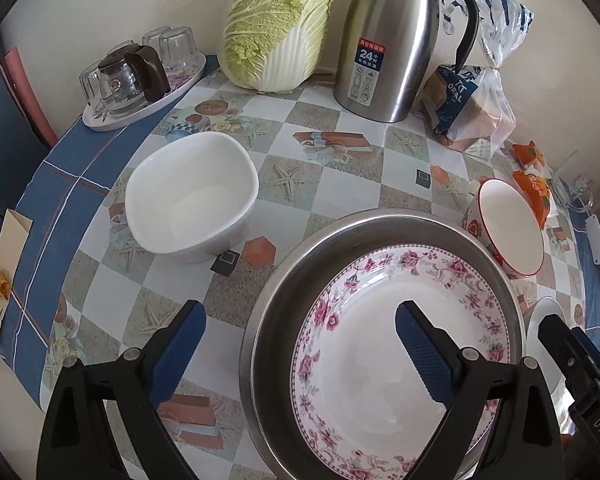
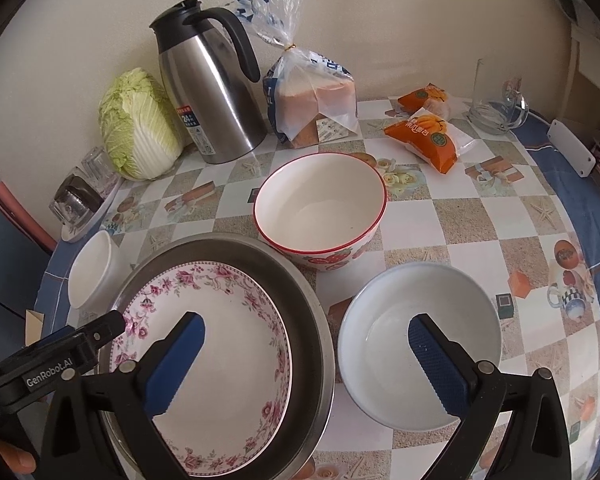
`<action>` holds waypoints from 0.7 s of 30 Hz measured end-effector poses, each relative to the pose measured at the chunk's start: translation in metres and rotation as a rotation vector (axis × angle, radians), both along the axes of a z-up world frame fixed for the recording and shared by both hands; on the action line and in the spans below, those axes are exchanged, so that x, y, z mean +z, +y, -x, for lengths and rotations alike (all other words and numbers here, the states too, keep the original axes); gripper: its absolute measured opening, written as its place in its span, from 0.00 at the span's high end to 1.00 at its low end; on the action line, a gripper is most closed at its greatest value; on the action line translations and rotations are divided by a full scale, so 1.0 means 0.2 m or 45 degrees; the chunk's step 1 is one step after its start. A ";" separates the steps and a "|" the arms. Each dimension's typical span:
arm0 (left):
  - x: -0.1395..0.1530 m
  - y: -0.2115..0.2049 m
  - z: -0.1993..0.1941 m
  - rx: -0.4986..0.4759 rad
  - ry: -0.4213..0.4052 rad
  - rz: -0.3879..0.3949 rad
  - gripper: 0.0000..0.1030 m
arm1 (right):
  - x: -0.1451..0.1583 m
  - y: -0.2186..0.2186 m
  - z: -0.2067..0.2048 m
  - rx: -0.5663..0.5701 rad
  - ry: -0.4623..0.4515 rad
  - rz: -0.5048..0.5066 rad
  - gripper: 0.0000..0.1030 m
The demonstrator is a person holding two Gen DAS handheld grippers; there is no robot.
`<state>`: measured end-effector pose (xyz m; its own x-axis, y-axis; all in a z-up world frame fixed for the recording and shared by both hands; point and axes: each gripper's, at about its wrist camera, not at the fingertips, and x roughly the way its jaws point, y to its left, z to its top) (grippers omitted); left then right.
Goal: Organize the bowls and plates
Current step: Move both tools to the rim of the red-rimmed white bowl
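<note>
square white bowl (image 1: 192,200) far left on worktop (image 1: 340,184). left gripper (image 1: 300,340) fingers spread wide, empty. floral plate (image 2: 208,360) inside steel basin (image 2: 312,320). right gripper (image 2: 306,344) fingers apart, empty, straddling basin edge and plain white bowl (image 2: 420,344). red-rimmed bowl (image 2: 320,208) behind.

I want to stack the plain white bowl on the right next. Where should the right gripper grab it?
Grip the near rim of the white bowl: one finger inside, one outside the wall, coming from above on the near side. It stands upright and empty, and the right gripper, open, already has one finger over it, the other over the floral plate.
</note>
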<state>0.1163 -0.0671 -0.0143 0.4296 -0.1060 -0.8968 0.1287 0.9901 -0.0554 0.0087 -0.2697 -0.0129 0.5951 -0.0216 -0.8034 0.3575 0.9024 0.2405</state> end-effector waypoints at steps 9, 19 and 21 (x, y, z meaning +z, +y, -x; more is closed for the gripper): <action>0.08 -0.09 -0.09 -0.020 -0.090 0.011 0.07 | 0.03 -0.14 -0.03 -0.056 -0.025 0.009 0.00; 0.13 -0.31 -0.18 -0.185 -0.165 0.037 0.06 | 0.06 -0.28 -0.08 -0.123 -0.074 0.013 0.00; 0.13 -0.35 -0.21 -0.218 -0.135 0.051 0.06 | 0.05 -0.31 -0.09 -0.141 -0.068 0.024 0.00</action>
